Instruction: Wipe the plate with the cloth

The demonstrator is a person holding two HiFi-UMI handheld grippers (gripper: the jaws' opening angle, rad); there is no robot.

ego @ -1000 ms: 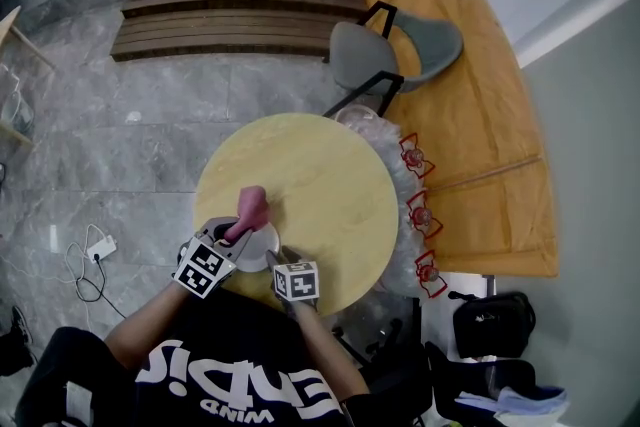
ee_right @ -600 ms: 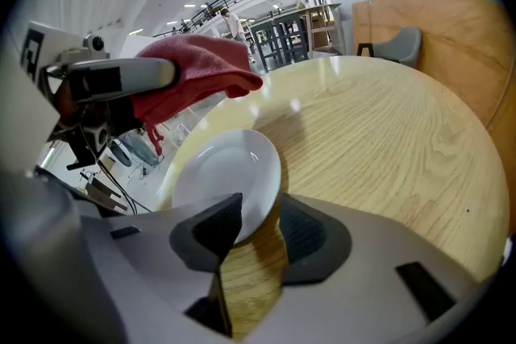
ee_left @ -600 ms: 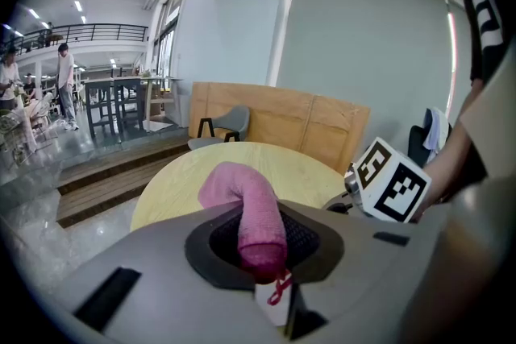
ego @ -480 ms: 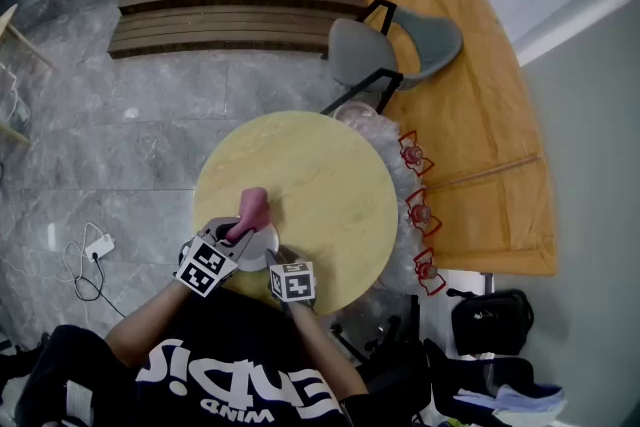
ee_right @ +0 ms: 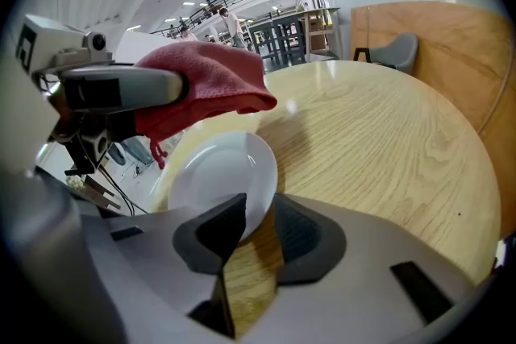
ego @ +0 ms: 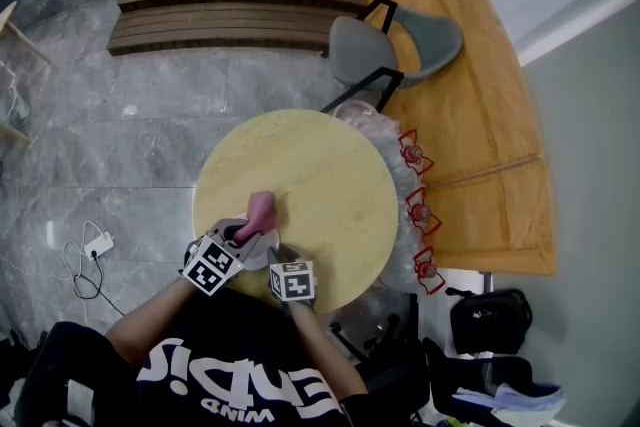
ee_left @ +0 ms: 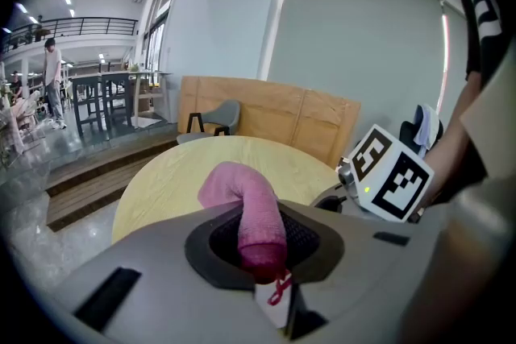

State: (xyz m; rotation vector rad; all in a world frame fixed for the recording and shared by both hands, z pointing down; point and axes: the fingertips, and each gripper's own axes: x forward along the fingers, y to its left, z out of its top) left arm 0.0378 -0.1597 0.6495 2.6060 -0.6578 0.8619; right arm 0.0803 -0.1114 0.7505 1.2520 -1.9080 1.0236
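The right gripper [ee_right: 256, 212] has just been drawing its jaws in; they are well apart, straddling the near rim of the small round white plate [ee_right: 211, 177] with bare wood showing in the gap, so I judge the plate not yet pinned. It lies at the near edge of the round pale wooden table [ee_right: 379, 149], and the left gripper [ee_left: 262, 250], clamped tight on the rolled pink cloth [ee_left: 246, 205], holds it just above the plate, ready to wipe

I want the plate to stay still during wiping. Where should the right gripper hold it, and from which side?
At the near rim of the plate, from the person's side, angled down. It lies flat on the table, so only its thin edge offers a hold. The jaws of the right gripper have just been closing around that rim.
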